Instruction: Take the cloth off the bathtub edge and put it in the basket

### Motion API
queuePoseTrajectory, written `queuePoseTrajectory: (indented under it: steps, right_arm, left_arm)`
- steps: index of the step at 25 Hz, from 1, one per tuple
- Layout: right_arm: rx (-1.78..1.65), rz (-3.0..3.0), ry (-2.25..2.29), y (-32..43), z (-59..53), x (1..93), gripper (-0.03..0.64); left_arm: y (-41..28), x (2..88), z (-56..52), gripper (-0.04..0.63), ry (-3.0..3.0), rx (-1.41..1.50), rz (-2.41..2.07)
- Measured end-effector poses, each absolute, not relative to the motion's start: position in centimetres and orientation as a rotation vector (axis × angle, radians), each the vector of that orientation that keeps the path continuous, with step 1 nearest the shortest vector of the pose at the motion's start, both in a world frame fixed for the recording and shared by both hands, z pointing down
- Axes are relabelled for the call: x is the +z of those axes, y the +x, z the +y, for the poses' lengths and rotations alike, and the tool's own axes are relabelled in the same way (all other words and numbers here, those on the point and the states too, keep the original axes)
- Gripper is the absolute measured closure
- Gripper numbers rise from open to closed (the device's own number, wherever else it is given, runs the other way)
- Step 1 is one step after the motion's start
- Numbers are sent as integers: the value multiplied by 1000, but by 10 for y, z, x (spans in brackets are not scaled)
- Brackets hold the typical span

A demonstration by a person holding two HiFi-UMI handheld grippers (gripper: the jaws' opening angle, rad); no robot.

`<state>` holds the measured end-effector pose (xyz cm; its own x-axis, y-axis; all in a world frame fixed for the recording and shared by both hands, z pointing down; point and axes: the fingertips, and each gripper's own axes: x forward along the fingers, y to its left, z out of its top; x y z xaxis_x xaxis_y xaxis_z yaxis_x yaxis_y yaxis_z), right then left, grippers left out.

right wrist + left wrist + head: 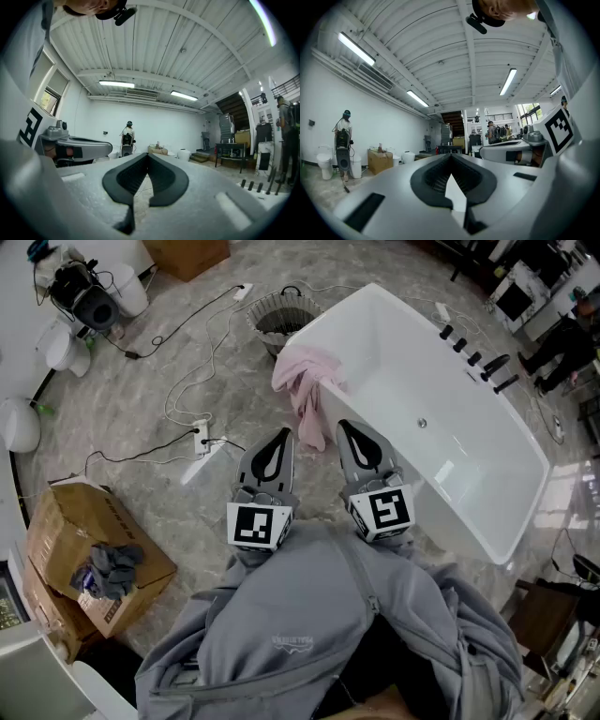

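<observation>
A pink cloth (306,385) hangs over the near left corner of the white bathtub (487,474) in the head view. A round wire basket (282,319) stands on the floor just beyond that corner. My left gripper (281,435) is shut and empty, held close to my body, its tip a little short of the cloth's lower end. Beside it my right gripper (345,427) is shut and empty too, near the tub's rim. Both gripper views look out level across the room: left gripper (451,157), right gripper (146,157). Neither shows cloth or basket.
Cables and a power strip (202,439) lie on the marble floor to the left. An open cardboard box (89,549) with dark rags sits at the lower left. A toilet (64,346) and a vacuum (86,296) stand at the upper left. Other people (343,136) stand far off.
</observation>
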<state>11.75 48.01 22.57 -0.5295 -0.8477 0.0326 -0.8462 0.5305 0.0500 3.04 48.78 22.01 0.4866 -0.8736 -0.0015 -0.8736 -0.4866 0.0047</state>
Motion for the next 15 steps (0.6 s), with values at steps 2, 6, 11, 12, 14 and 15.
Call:
queuePoseTrajectory:
  steps: [2, 6, 11, 12, 14, 15]
  right_arm:
    - [-47, -2698, 1496, 115, 477, 225, 612]
    - [-46, -2694, 1503, 111, 471, 227, 612]
    - [-29, -2712, 1522, 104, 462, 227, 612]
    - [-21, -2707, 1533, 104, 460, 228, 612]
    - [-4, -2692, 1556, 101, 455, 230, 612]
    - [4, -2685, 1569, 100, 453, 232, 612]
  left_arm:
    - [29, 219, 485, 589, 2715, -9, -1587]
    - [27, 217, 479, 589, 2733, -7, -1578]
    - [20, 219, 468, 589, 2749, -12, -1544]
    - [18, 219, 465, 589, 2751, -13, -1536]
    - [14, 221, 461, 589, 2755, -11, -1518]
    - [12, 223, 458, 589, 2757, -9, -1506]
